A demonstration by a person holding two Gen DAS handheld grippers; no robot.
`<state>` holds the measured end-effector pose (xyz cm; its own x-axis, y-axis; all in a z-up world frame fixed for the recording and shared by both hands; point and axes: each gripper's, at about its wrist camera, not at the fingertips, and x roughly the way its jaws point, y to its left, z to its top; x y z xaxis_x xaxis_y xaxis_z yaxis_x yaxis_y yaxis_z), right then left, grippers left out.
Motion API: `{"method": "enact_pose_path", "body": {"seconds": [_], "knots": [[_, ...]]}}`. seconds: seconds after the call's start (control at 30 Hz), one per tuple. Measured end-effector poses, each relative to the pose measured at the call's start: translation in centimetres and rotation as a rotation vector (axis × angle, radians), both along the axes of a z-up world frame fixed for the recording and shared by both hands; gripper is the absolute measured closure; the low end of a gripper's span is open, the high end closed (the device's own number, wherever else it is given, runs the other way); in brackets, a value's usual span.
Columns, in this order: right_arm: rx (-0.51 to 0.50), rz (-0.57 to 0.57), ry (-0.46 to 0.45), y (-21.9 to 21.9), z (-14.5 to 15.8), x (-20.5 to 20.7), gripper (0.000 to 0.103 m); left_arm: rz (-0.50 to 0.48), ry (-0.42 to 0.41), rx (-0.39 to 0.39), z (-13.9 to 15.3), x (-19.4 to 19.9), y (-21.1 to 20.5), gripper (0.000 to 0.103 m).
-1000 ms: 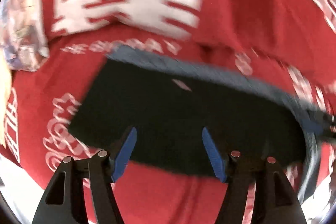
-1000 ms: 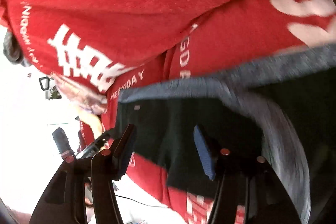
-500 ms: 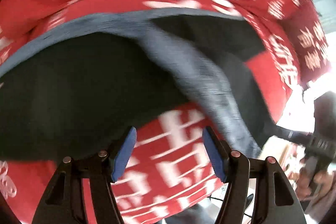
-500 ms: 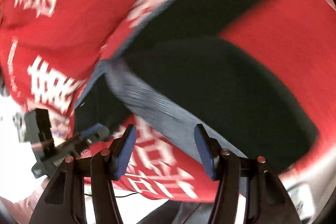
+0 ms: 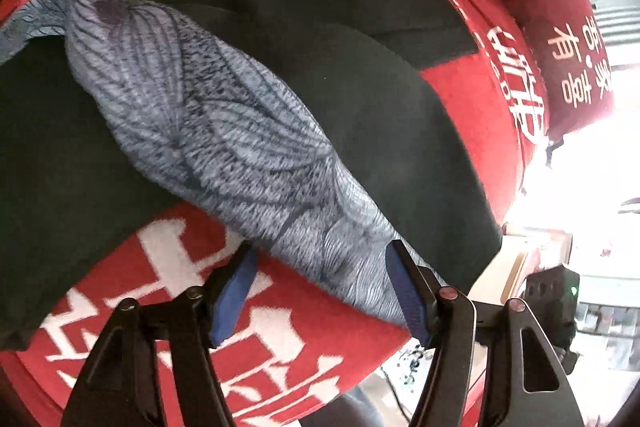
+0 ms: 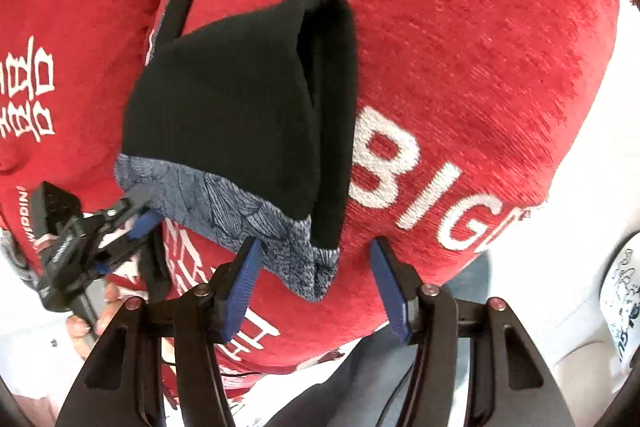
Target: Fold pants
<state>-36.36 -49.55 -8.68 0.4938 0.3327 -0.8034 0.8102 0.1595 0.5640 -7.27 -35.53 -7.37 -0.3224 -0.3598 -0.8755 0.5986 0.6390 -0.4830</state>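
Black pants with a blue-grey patterned waistband lie on a red bed cover. In the left wrist view my left gripper is open, its blue pads either side of the waistband's near end. In the right wrist view the pants lie folded over, the waistband along their near edge. My right gripper is open with the waistband's right corner between its pads. The left gripper shows at the waistband's left corner.
The red cover has white lettering and drapes over the bed edge. Red pillows lie at the far right in the left wrist view. A white object with black drawing sits on the floor at right.
Both grippers swung from over the pants' middle to the waistband's near edge. The waistband now sits between the open pads of each gripper.
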Motion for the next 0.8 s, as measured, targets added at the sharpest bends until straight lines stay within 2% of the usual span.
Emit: {"method": "enact_pose_path", "body": {"seconds": [0.03,0.07,0.13,0.2,0.27,0.37,0.47,0.5,0.53,0.57,0.6,0.63,0.67,0.7,0.73,0.8], "knots": [[0.018,0.002,-0.031,-0.3,0.1,-0.3,0.085,0.006,0.000,-0.010,0.2,0.0,-0.3,0.039],[0.055,0.008,-0.059,-0.8,0.1,-0.3,0.085,0.010,0.014,-0.011,0.2,0.1,-0.7,0.056],[0.099,0.013,-0.089,-1.8,0.5,0.0,0.086,0.023,0.042,0.017,0.1,0.4,-1.2,0.068],[0.130,0.039,-0.142,-3.4,1.7,1.1,0.086,0.044,0.054,0.001,1.3,1.0,-2.0,0.068],[0.137,0.055,-0.190,-5.5,3.2,2.6,0.086,0.051,0.033,-0.028,2.9,1.6,-2.8,0.068],[0.109,0.083,-0.295,-10.8,6.6,6.3,0.087,0.077,-0.035,-0.079,5.7,3.5,-5.3,0.068],[0.080,0.101,-0.360,-16.4,8.5,10.9,0.087,0.119,-0.109,-0.107,7.3,6.5,-7.7,0.068],[0.068,0.107,-0.367,-17.5,8.7,12.1,0.087,0.136,-0.156,-0.097,7.8,8.0,-8.8,0.067],[0.048,0.119,-0.368,-19.6,8.9,13.8,0.087,0.149,-0.180,-0.086,8.1,8.8,-9.4,0.067],[0.030,0.128,-0.362,-21.5,9.0,15.0,0.086,0.168,-0.209,-0.072,8.6,9.9,-10.0,0.060],[0.006,0.138,-0.345,-23.6,8.8,16.9,0.082,0.185,-0.235,-0.068,9.0,10.7,-10.3,0.051],[-0.013,0.148,-0.324,-25.0,8.7,17.9,0.079,0.204,-0.267,-0.068,9.5,11.4,-9.9,0.035],[-0.056,0.162,-0.267,-26.3,8.7,19.5,0.074,0.224,-0.307,-0.069,10.2,12.1,-9.0,0.028],[-0.104,0.177,-0.208,-26.6,9.0,21.2,0.061,0.238,-0.346,-0.069,10.8,12.5,-8.6,0.028],[-0.134,0.188,-0.193,-27.0,9.4,21.7,0.055,0.244,-0.369,-0.057,11.1,12.9,-8.1,0.028],[-0.198,0.203,-0.215,-27.2,10.6,22.1,0.054,0.257,-0.378,-0.001,10.5,13.3,-6.8,0.028]]}}
